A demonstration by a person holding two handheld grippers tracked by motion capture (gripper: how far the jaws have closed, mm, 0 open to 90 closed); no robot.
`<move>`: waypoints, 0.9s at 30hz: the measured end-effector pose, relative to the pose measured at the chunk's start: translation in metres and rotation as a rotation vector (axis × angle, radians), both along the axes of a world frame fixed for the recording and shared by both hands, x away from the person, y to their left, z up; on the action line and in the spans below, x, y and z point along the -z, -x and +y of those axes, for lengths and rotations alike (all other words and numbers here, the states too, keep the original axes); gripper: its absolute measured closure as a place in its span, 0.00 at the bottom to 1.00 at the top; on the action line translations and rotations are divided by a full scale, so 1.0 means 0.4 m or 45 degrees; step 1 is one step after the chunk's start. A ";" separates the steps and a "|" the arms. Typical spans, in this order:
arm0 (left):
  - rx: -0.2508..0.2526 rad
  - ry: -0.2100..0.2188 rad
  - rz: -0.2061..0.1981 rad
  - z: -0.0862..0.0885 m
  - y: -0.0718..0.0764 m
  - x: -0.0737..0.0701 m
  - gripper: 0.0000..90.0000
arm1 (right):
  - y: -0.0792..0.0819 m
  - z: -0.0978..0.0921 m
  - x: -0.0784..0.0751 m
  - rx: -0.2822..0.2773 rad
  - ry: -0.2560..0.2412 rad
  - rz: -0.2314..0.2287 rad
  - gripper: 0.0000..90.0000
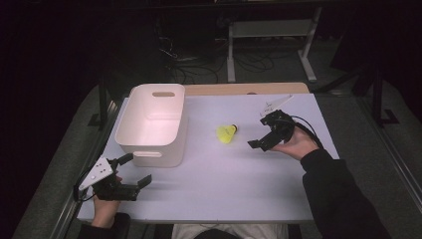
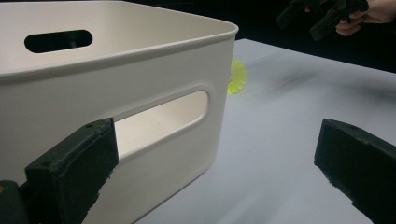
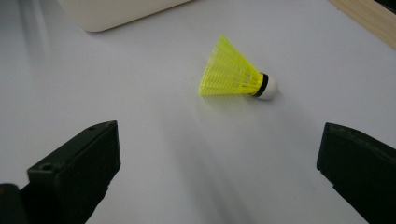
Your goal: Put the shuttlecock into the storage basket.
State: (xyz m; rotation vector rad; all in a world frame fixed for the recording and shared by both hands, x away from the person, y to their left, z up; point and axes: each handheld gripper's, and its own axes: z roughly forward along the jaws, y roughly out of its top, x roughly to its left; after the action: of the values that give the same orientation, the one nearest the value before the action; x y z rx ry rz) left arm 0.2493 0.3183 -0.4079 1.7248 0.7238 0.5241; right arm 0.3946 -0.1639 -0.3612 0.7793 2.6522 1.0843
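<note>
A yellow shuttlecock (image 1: 227,133) (image 3: 234,74) with a white cork tip lies on its side in the middle of the white table (image 1: 224,184). My right gripper (image 1: 263,132) (image 3: 219,172) is just right of it, open, jaws pointing at it with a gap between. A white plastic bin (image 1: 153,123) (image 2: 93,98) with handle slots stands at the left, nothing showing inside it. My left gripper (image 1: 133,169) (image 2: 215,177) is open near the table's front left corner, just below the bin's near wall. The shuttlecock's skirt (image 2: 236,77) peeks past the bin's corner.
A wooden strip (image 1: 246,88) runs along the table's far edge, and a small white paper piece (image 1: 273,103) lies at the back right. Beyond the table stand a desk frame (image 1: 271,40) and cables on a dark floor. A dark sleeve (image 1: 338,194) enters from the lower right.
</note>
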 end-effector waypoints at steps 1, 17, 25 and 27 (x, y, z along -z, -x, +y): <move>0.000 0.001 0.001 0.000 0.000 0.000 0.00 | -0.002 0.001 0.002 -0.003 -0.002 -0.004 0.00; 0.003 0.002 -0.001 0.000 0.000 0.000 0.00 | -0.028 0.026 0.036 -0.037 0.010 0.013 0.00; 0.006 0.001 -0.001 0.000 0.000 0.000 0.00 | -0.035 0.037 0.050 -0.054 0.016 0.031 0.00; 0.006 0.000 -0.001 0.000 0.000 0.000 0.00 | -0.037 0.039 0.054 -0.056 0.017 0.033 0.00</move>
State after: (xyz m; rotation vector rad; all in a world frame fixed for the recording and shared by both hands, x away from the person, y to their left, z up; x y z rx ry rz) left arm 0.2491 0.3184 -0.4078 1.7256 0.7185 0.5214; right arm 0.4093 -0.1484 -0.3826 0.7406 2.7075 1.0730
